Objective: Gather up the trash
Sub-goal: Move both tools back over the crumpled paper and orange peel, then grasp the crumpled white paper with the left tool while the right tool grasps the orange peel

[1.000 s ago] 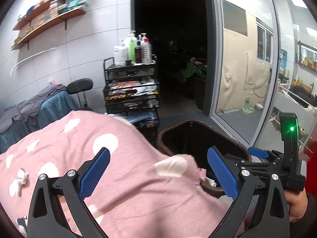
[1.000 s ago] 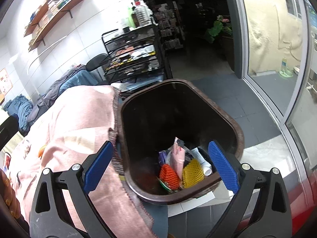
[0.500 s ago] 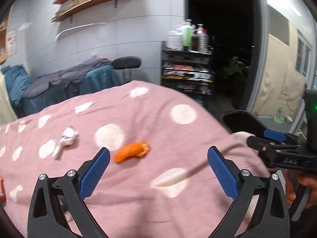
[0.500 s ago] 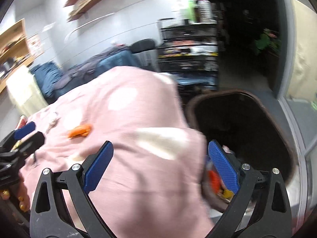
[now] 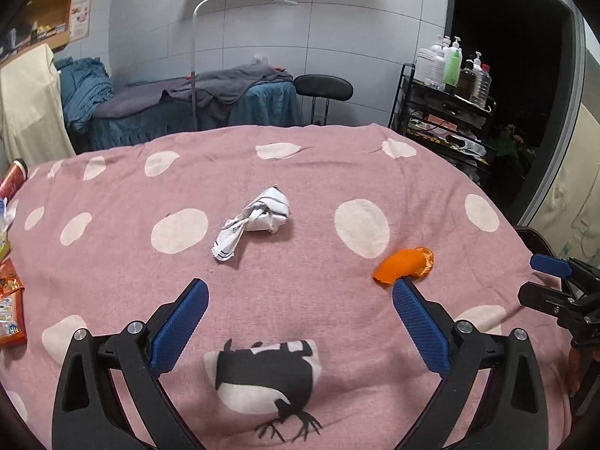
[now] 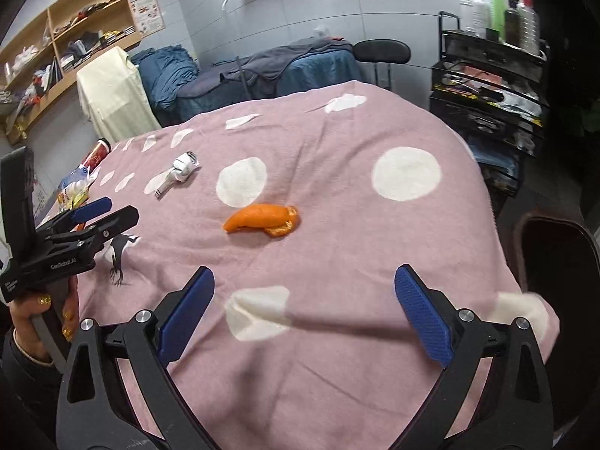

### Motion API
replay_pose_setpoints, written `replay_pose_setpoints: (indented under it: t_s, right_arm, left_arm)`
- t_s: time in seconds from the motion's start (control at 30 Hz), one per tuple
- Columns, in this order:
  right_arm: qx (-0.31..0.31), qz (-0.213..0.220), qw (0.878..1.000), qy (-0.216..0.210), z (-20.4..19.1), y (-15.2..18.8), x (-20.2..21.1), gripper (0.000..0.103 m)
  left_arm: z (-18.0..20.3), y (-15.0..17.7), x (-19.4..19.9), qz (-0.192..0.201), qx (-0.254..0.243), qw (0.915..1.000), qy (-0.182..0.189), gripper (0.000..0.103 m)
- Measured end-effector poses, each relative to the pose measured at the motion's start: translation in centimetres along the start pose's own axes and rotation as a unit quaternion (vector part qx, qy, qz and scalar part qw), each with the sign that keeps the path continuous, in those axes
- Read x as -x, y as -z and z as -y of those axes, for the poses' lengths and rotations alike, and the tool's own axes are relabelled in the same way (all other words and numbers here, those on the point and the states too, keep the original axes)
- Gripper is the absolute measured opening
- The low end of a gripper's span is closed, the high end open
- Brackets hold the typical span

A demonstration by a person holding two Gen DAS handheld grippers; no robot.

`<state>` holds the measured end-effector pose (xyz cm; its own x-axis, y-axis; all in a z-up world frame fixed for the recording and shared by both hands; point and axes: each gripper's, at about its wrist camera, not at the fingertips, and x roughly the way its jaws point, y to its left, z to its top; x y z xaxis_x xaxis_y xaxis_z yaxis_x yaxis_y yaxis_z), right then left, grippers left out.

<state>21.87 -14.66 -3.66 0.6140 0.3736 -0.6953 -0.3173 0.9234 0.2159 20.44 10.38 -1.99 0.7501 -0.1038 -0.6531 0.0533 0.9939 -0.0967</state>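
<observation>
An orange peel (image 5: 405, 265) lies on the pink spotted cloth (image 5: 300, 172), just beyond my left gripper's right fingertip; it also shows in the right wrist view (image 6: 262, 219), ahead of my right gripper. A crumpled white wrapper (image 5: 255, 217) lies ahead of my left gripper; it shows far left in the right wrist view (image 6: 178, 170). My left gripper (image 5: 298, 298) is open and empty above the cloth. My right gripper (image 6: 303, 288) is open and empty. The brown trash bin (image 6: 555, 258) stands at the cloth's right edge.
Snack packets (image 5: 9, 307) and a red can (image 5: 13, 180) lie at the cloth's left edge. A black wire cart with bottles (image 6: 491, 56) stands at the right. A massage bed with blue and grey covers (image 5: 180, 108) and a black stool (image 5: 324, 90) stand behind.
Both grippers have swung left, away from the trash bin and over the cloth. The orange peel and white wrapper have come into view in front of them. Both stay open.
</observation>
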Motion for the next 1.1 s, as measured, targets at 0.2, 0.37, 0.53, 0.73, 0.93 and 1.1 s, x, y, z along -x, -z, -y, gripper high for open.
replay_pose_setpoints:
  t_s: [0.2, 0.37, 0.53, 0.73, 0.93, 1.1]
  right_arm:
    - [0.030, -0.026, 0.999, -0.018, -2.2, -1.9, -3.0, 0.096]
    - [0.050, -0.047, 0.998, -0.014, -3.3, -2.5, -4.6, 0.096]
    - [0.041, -0.063, 0.997, -0.013, -3.0, -2.5, -5.4, 0.096]
    - [0.051, -0.079, 0.995, -0.018, -3.3, -2.4, -6.3, 0.096]
    - [0.120, -0.078, 0.990, -0.001, -5.0, -3.5, -7.4, 0.096]
    - [0.185, -0.103, 0.977, 0.021, -6.4, -4.9, -9.8, 0.091]
  left_arm:
    - [-2.4, -2.7, -3.2, -0.027, 0.013, 0.9995, -0.007, 0.095]
    - [-1.9, -4.6, -6.5, -0.053, -0.030, 0.9977, -0.031, 0.087]
    - [-1.3, -5.3, -10.1, -0.085, -0.063, 0.9931, -0.051, 0.067]
    - [-1.7, -4.8, -9.7, -0.078, -0.040, 0.9950, -0.048, 0.037]
    - [-1.4, -3.4, -5.7, -0.046, -0.032, 0.9975, -0.042, 0.036]
    - [-0.5, -2.3, -2.9, -0.024, -0.042, 0.9975, -0.052, 0.037]
